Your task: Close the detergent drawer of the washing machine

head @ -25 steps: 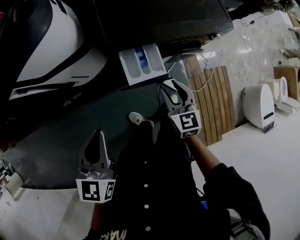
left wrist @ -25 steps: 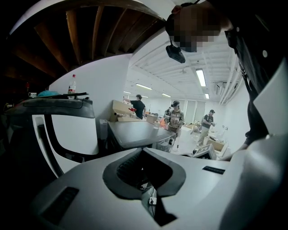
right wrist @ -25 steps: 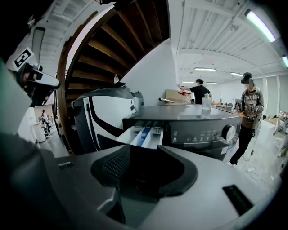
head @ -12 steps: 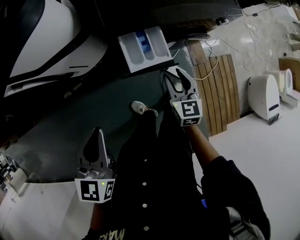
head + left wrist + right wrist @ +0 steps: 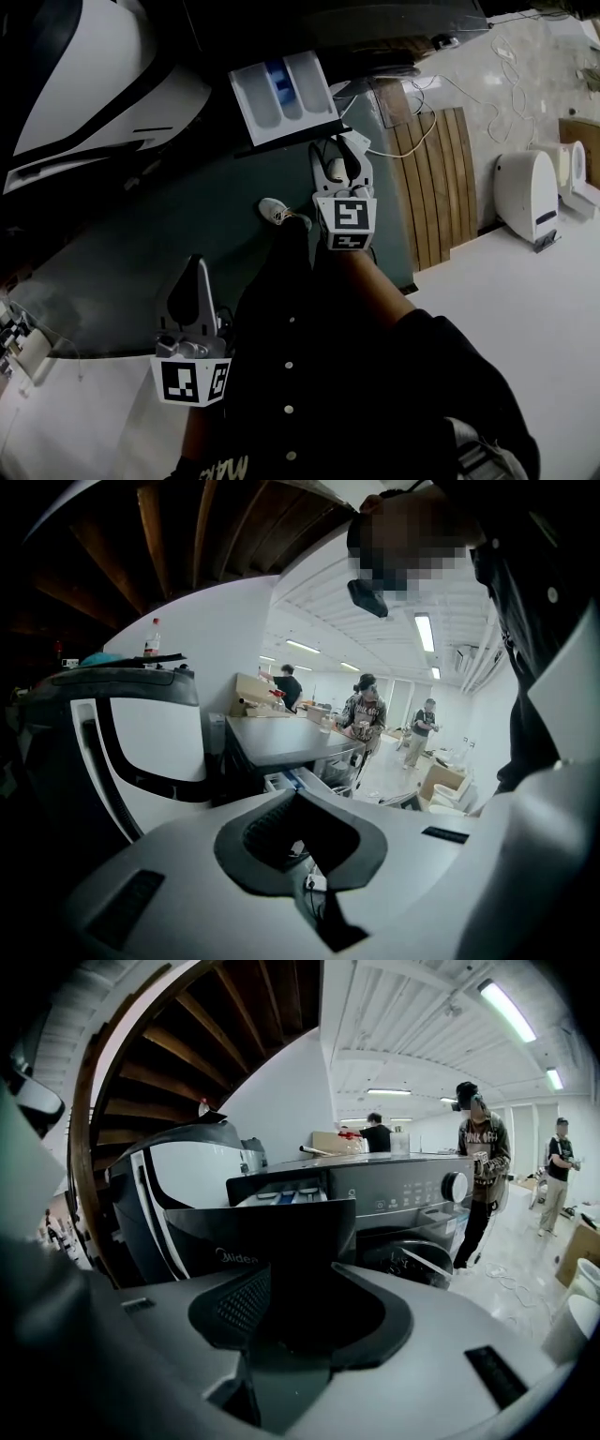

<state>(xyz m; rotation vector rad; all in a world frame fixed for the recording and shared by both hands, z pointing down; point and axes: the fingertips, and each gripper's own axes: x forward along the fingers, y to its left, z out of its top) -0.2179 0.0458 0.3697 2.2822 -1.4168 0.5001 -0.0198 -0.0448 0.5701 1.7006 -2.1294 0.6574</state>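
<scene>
Spread jaws are seen on the right gripper point(image 5: 339, 161), empty and lined up just short of the drawer, while the left gripper point(image 5: 197, 272) is held well back, pressed together on nothing. From the dark washing machine point(image 5: 412, 1194) the detergent drawer point(image 5: 281, 94) is pulled out. It is judged light, rigid plastic, best pushed squarely on its front panel point(image 5: 272, 1232).

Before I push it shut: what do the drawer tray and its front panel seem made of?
Drawer tray: looks like white moulded plastic, smooth, with one-piece compartment walls and a blue insert. Front panel: probably dark plastic, glossy, judging by its curved shape, soft sheen and printed logo.
</scene>
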